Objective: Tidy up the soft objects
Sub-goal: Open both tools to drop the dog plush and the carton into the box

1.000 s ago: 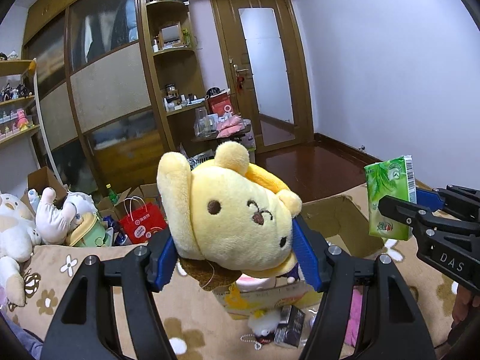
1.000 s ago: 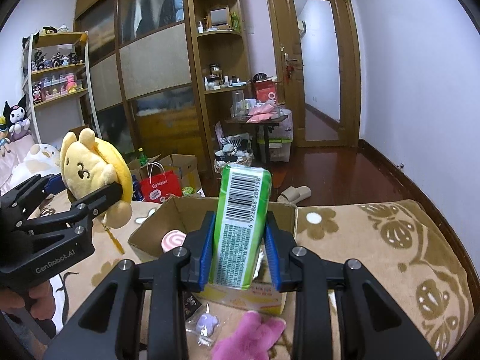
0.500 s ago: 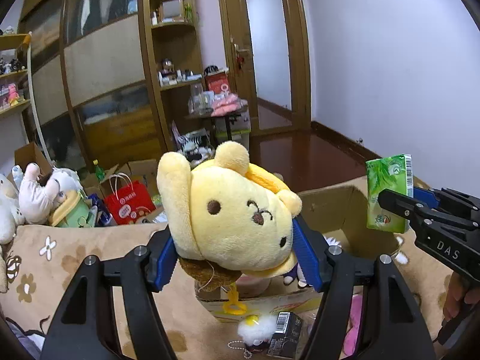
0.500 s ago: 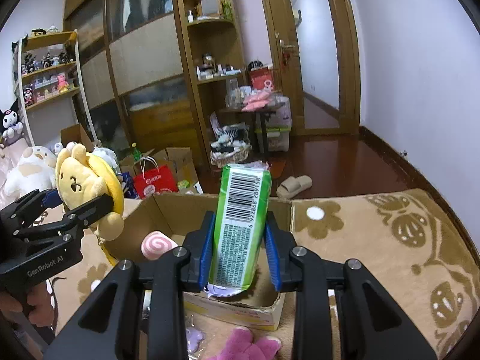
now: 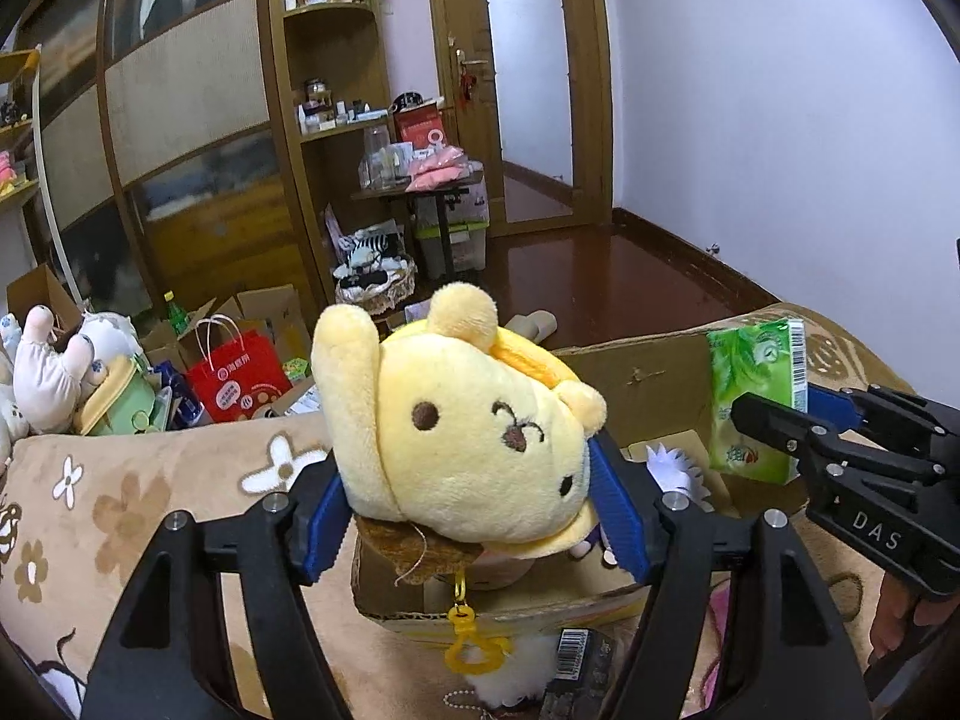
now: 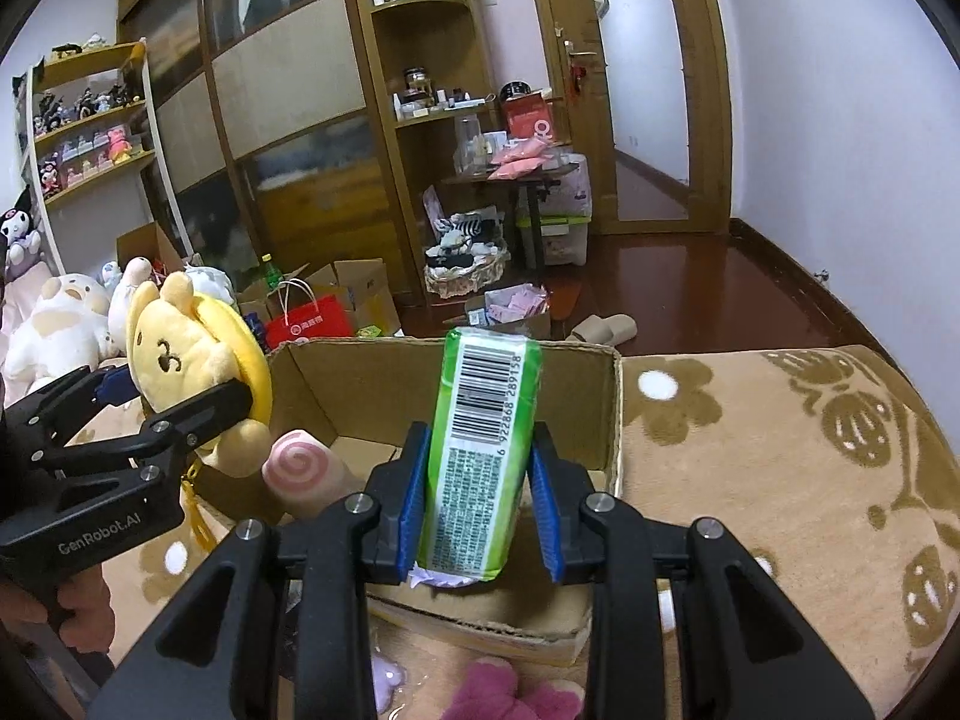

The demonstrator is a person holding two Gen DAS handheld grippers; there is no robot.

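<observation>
Left gripper opening lately, blue pads beside soft yellow bear plush over open brown cardboard box; right gripper pinching green tissue pack. Lower inside before releasing.

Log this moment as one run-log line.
left claw: holds yellow plush, jaws just opening | right claw: shut on tissue pack | both over cardboard box

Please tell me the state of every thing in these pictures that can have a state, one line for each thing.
Left hand-held gripper: jaws just opening, pads at the toy's sides.
Yellow plush dog toy: between the left pads, above the box.
Right hand-held gripper: shut on the pack.
Green plastic tissue pack: upright, held above the box.
Brown cardboard box: open on top.
Pink swirl plush roll: leaning inside the box.
</observation>
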